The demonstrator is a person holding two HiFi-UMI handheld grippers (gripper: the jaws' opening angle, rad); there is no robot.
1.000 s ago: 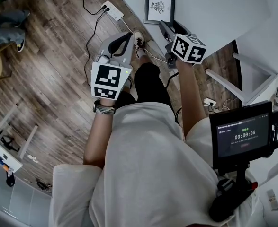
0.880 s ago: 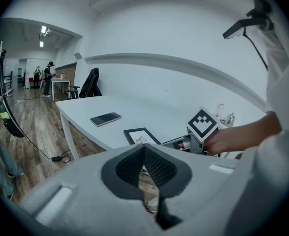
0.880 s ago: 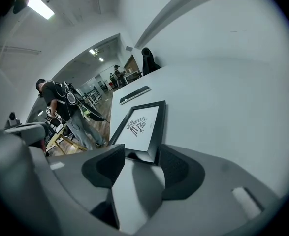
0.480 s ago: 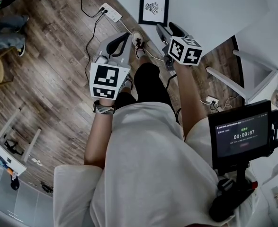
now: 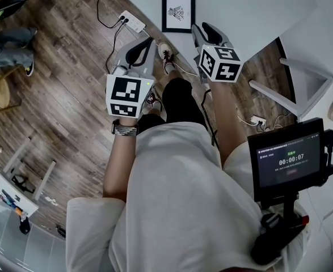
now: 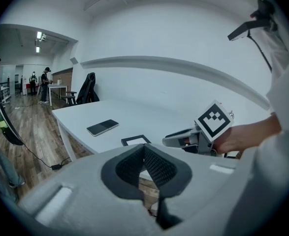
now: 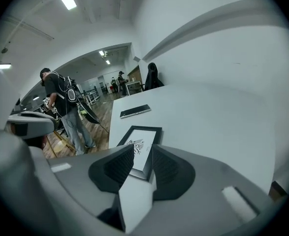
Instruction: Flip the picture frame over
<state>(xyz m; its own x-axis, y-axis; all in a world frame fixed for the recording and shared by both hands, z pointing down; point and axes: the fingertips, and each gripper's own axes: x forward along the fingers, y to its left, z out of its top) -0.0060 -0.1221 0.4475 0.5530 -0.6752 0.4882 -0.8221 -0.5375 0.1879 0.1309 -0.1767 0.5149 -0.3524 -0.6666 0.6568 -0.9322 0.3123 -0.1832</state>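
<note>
Person wears a loose white short-sleeve tee point(image 5: 172, 197), creased at the front, and black shorts point(image 5: 177, 101). Light sneaker point(image 5: 166, 52) w/ dark laces. Metal-link watch band point(image 5: 125, 130) on L wrist. Thin black cable point(image 5: 209, 115) trails down beside the shorts on R side.

L gripper point(image 5: 146, 41): rounded pale-grey plastic shell. White marker cube point(image 5: 126, 95) at the rear w/ black square patterns on its faces.

R gripper point(image 5: 203, 28): same grey build, w/ its own cube point(image 5: 220, 63). Its jaws are closing w/ nothing betw them.

Pads point(image 7: 119, 166) on both are black, wedge-shaped, fine ribbed texture, set in a dark surround.
</note>
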